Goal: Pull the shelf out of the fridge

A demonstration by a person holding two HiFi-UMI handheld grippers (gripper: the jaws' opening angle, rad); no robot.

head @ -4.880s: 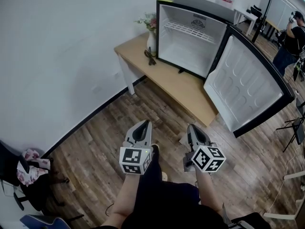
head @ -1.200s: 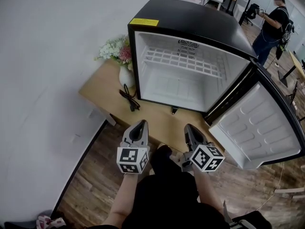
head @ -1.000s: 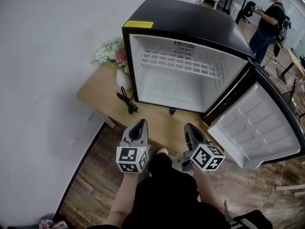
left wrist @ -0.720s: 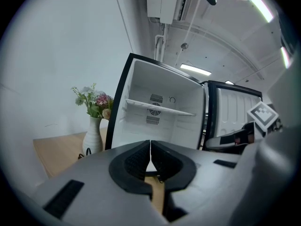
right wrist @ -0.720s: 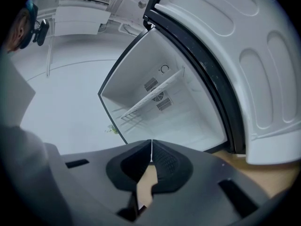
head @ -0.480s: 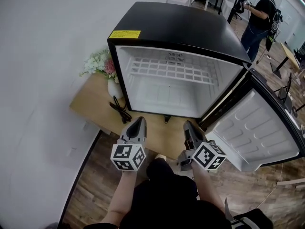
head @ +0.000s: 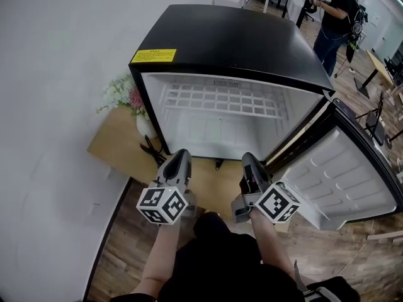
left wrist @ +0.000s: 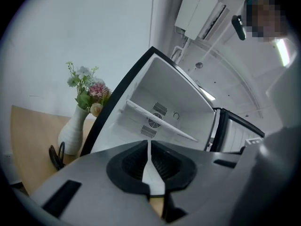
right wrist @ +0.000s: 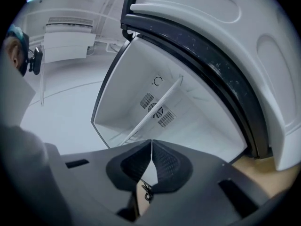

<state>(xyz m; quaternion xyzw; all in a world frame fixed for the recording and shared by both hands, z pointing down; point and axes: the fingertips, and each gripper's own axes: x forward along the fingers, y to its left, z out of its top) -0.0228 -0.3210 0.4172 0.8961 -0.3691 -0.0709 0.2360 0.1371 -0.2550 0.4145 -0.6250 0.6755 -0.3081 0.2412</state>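
A small black fridge point(head: 227, 39) stands on a low wooden table point(head: 116, 146) with its door point(head: 343, 178) swung open to the right. Inside, a white wire shelf point(head: 220, 98) lies across the upper part; it shows edge-on as the shelf point(left wrist: 160, 124) in the left gripper view and as the shelf point(right wrist: 153, 112) in the right gripper view. My left gripper point(head: 179, 158) and right gripper point(head: 247, 162) hover side by side just before the fridge's lower front edge. Both are shut and hold nothing, their tips short of the shelf.
A white vase of flowers point(head: 129, 102) and a black cable point(head: 151, 150) sit on the table left of the fridge. A person point(head: 334, 11) stands at the far right. Wooden floor point(head: 119, 244) lies below; the door blocks the right side.
The view has closed in on the fridge. Both grippers have moved forward and slightly up toward its opening, still shut.
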